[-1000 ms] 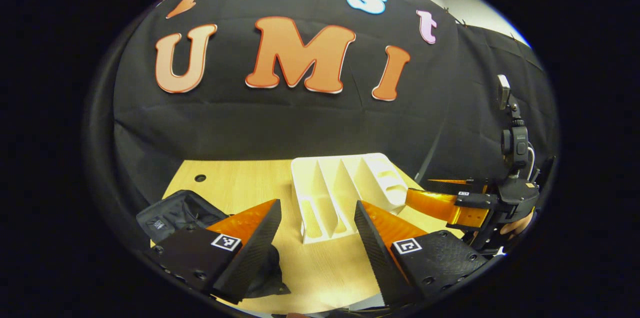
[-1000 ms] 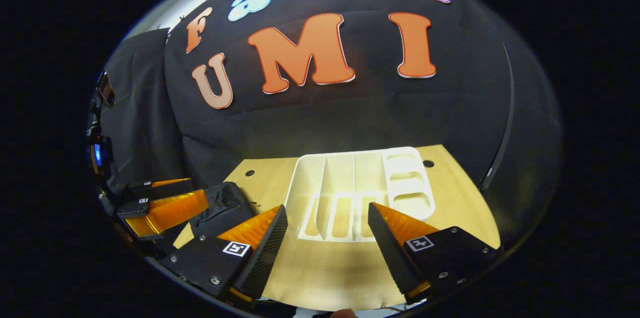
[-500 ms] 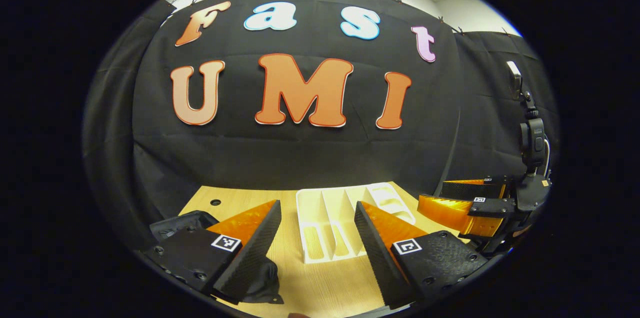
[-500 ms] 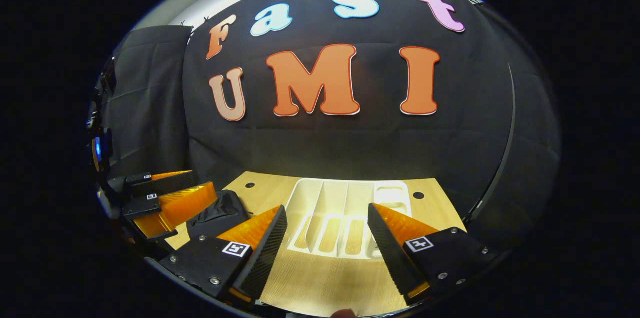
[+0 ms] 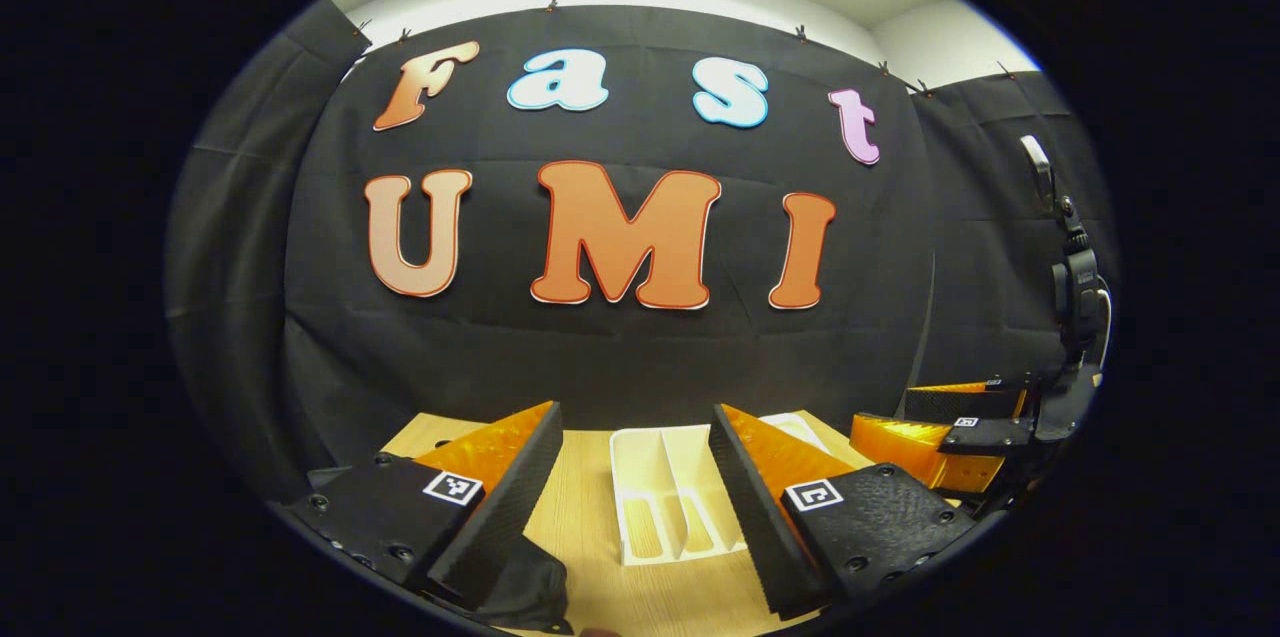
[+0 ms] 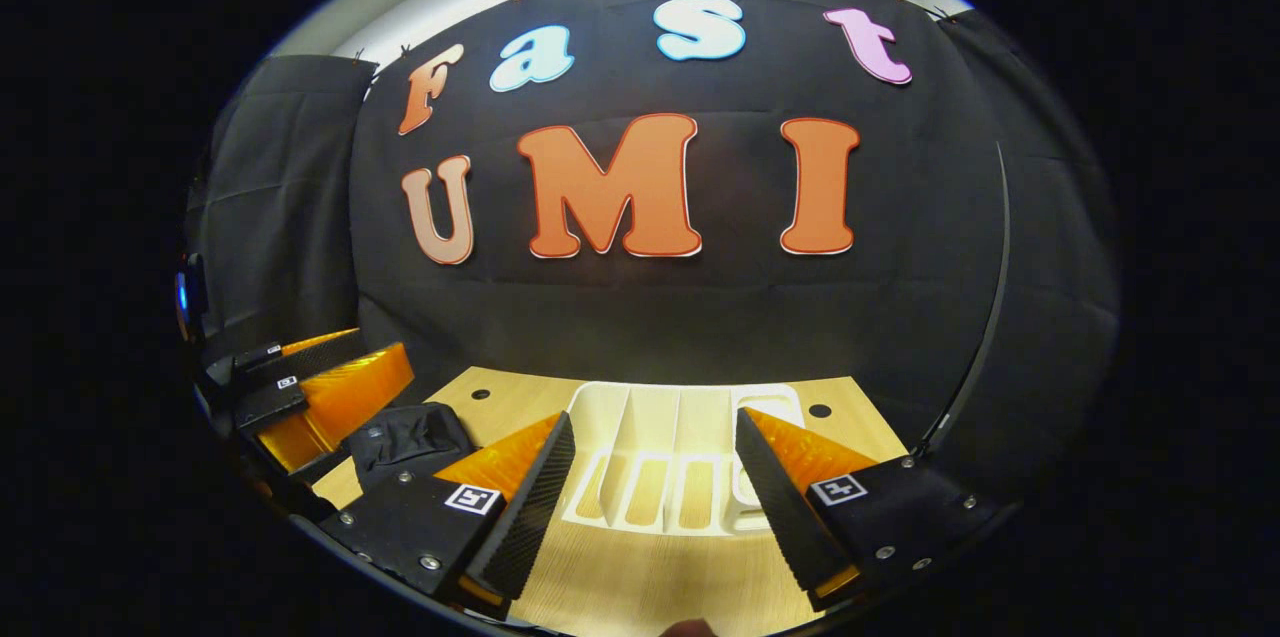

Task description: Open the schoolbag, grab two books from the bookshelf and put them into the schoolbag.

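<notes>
A white slotted bookshelf (image 5: 668,495) (image 6: 668,462) lies on the wooden table with its compartments holding no books that I can see. The black schoolbag (image 6: 408,439) sits to the shelf's left; a dark corner of the schoolbag (image 5: 528,582) peeks from under my left finger. My left gripper (image 5: 635,502) hangs open above the table's near side, nothing between its fingers. My right gripper (image 6: 655,502) is open too, in front of the shelf. In the right gripper view the left gripper (image 6: 310,397) hovers beside the bag; in the left gripper view the right gripper (image 5: 950,432) is at the far right.
The wooden table (image 6: 640,577) has small round holes near its back edge (image 6: 820,410). Black cloth walls close in the booth behind and on both sides. Bare wood lies between the shelf and the table's front edge.
Both grippers have pulled back and tilted up, so the table, shelf and bag sank lower in both views. The bag's open mouth has slipped from the left gripper view. Both stayed open.
</notes>
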